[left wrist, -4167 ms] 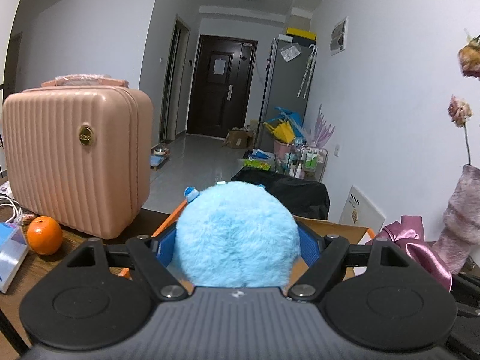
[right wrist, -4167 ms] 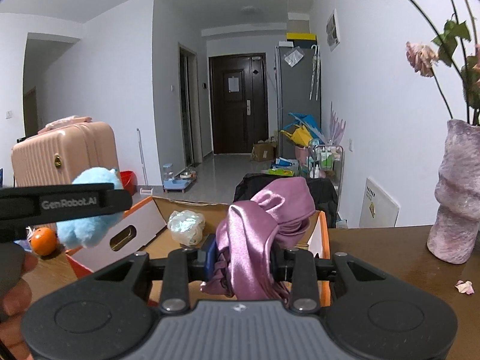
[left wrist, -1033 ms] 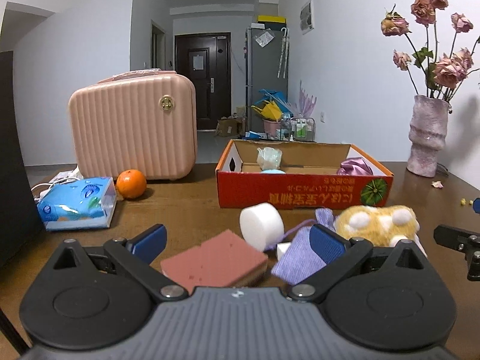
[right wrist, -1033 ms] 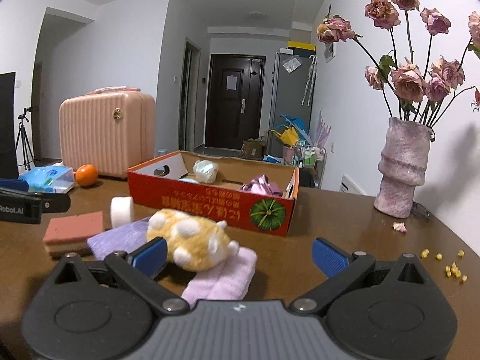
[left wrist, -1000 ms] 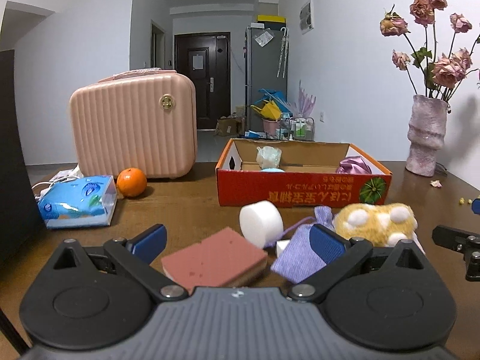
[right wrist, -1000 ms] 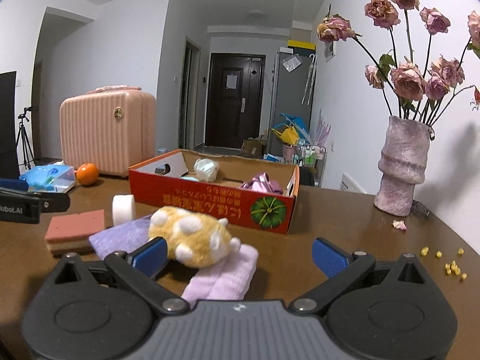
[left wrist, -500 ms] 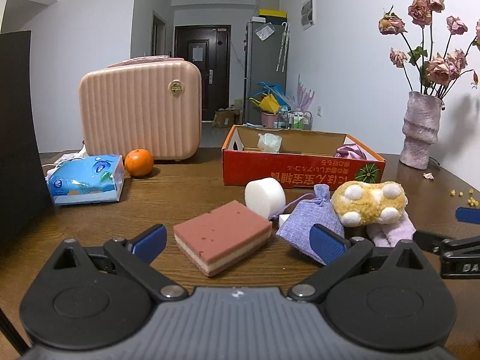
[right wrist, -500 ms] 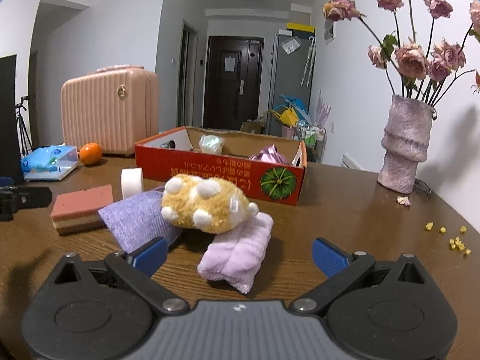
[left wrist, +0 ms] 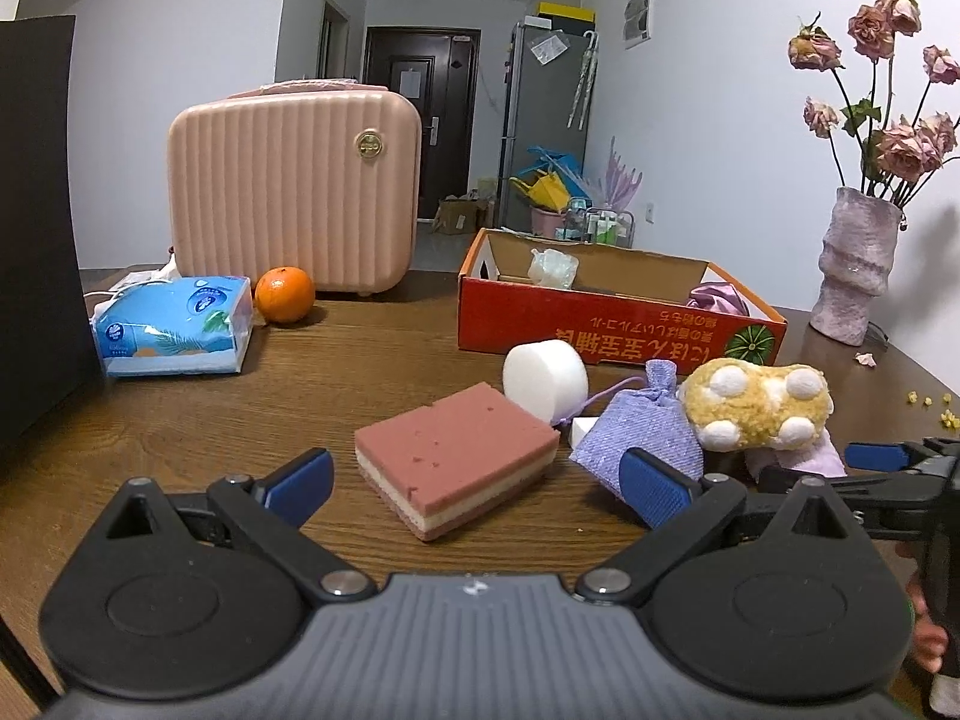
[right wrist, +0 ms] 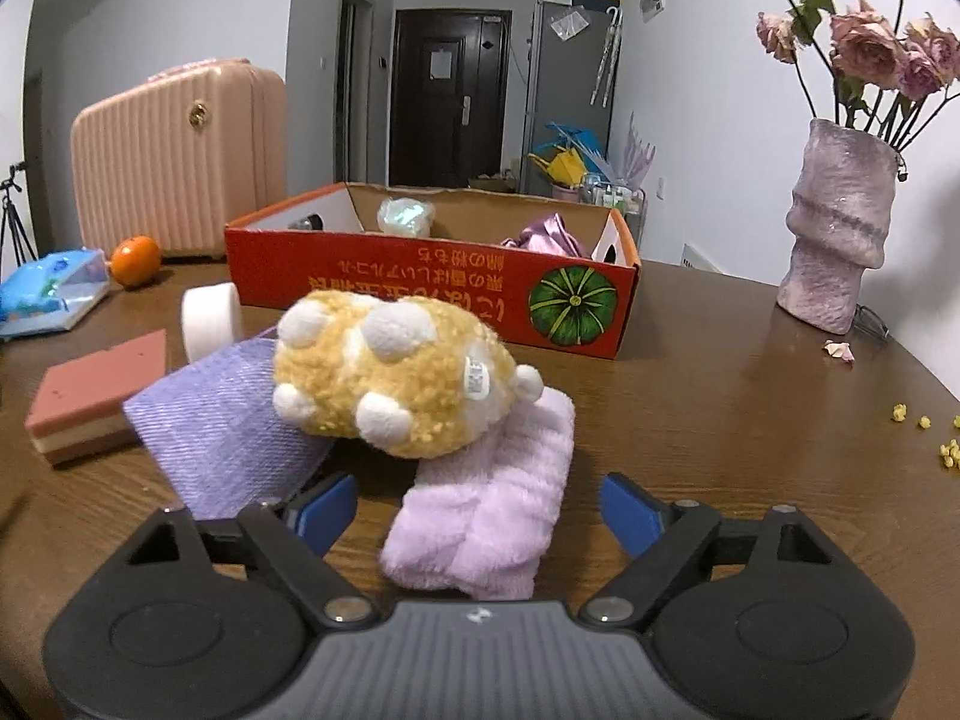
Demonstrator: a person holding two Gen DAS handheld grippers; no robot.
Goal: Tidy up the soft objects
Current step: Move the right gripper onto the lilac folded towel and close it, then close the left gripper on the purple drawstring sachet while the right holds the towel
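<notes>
So the soft stuff is bunched up on the wooden table (right wrist: 720, 396), just in front of the red cardboard box (right wrist: 420, 294). There's a yellow plush toy (right wrist: 396, 378) with white spots leaning on top of a folded lilac towel (right wrist: 486, 516) and partly on a purple cloth pouch (right wrist: 222, 426). Left of those sits a pink sponge (left wrist: 456, 456), layered pink and cream, and behind it a white foam roll (left wrist: 543, 381) touching the pouch's drawstring side. Inside the box I can make out a shiny purple cloth (right wrist: 546, 240) and a pale wrapped bundle (right wrist: 405, 216).

The right gripper (right wrist: 477, 510) sits low over the table with the near end of the towel between its blue pads. Its jaws have just been closing in, but they're spread and not pressing on the towel, with gaps on both sides. The left gripper (left wrist: 474, 483) is spread wide too, with the sponge sitting just ahead between its fingers and nothing pinched. In the left view the right gripper (left wrist: 873, 456) pokes in from the right edge next to the towel.

Further out: a pink suitcase (left wrist: 294, 192), an orange (left wrist: 285, 294) and a blue tissue pack (left wrist: 174, 327) on the left, and a vase (right wrist: 837, 228) of dried roses on the right with a few yellow crumbs (right wrist: 924, 426) near the table edge.
</notes>
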